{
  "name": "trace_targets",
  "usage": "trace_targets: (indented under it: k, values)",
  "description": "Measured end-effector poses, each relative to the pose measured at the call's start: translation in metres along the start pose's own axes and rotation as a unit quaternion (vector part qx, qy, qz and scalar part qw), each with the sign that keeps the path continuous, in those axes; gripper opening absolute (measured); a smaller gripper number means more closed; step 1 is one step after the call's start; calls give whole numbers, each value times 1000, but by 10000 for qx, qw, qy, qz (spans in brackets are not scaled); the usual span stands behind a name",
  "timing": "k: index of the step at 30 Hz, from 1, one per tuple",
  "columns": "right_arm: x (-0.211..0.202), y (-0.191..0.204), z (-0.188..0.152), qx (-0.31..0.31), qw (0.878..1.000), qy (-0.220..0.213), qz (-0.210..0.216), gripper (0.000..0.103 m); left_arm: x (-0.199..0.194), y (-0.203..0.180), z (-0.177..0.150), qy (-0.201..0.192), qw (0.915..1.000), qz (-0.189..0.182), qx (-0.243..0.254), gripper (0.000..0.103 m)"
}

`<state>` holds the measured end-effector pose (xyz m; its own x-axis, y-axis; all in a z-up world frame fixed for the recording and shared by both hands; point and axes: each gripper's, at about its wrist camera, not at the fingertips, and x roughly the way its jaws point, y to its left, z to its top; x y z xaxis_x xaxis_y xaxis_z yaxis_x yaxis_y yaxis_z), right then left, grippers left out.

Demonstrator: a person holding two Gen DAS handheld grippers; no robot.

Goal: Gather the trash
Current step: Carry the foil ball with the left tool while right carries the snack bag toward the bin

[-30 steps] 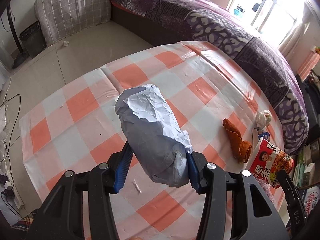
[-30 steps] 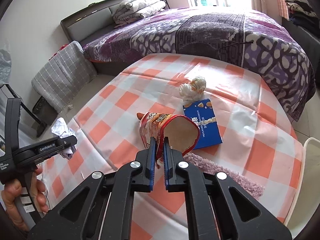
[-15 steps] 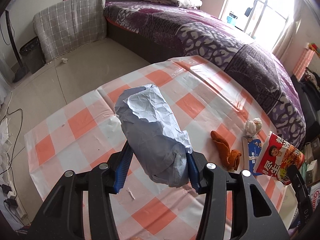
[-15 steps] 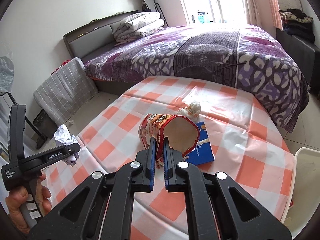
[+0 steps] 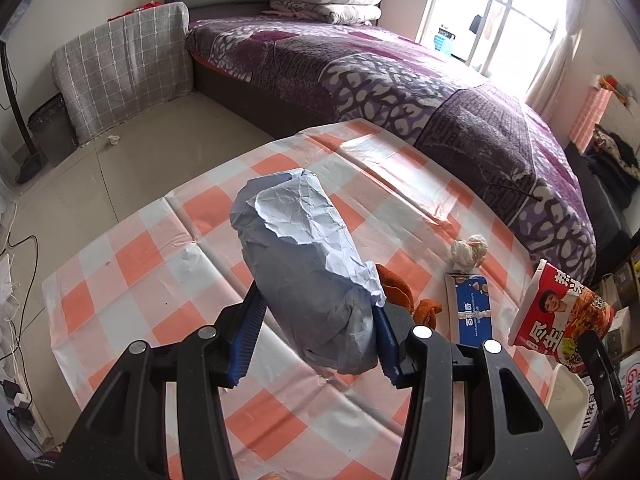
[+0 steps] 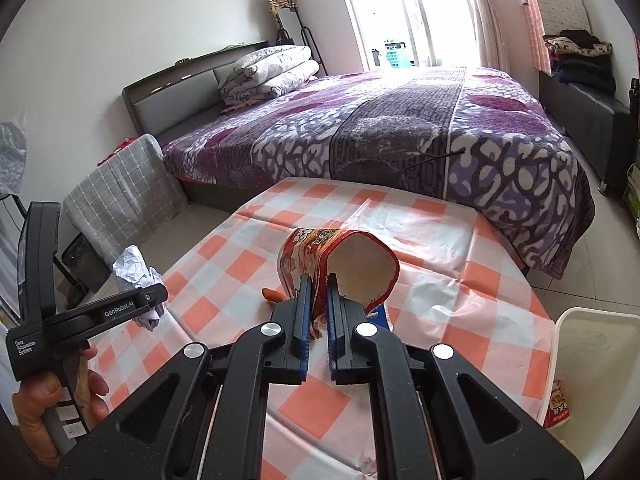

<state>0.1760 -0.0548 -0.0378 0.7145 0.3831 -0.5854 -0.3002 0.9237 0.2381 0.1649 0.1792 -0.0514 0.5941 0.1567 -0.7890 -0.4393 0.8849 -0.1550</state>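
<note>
Left gripper (image 5: 316, 312) jaws clamp a paper wad (image 5: 308, 268), hiding part of the orange peel (image 5: 394, 288); right gripper (image 6: 318, 312) jaws pinch the noodle cup (image 6: 340, 264) wall, covering the blue box (image 5: 470, 310).

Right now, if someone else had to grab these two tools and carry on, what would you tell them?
Left gripper: shut on the crumpled paper, held above the table.
Right gripper: shut on the wall of the noodle cup, also lifted.
White bin stands at the table's right edge, with a wrapper already inside.
Left on the table: blue box, tissue wad, orange peel.
Next, probably: drop both held items in the bin, then fetch the rest.
</note>
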Motion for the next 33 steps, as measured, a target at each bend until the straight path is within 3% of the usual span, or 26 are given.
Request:
trace_targets:
  k: [16,33]
  values:
    - [-36,-50,8,388,9983,-280,-324,6,-13,-68,-13,-50,9983,-327,485,50]
    - [-87,-121,9,1019,9891,-584,-893,6,-27,-149,-40,-37,9909,-740,1121,50]
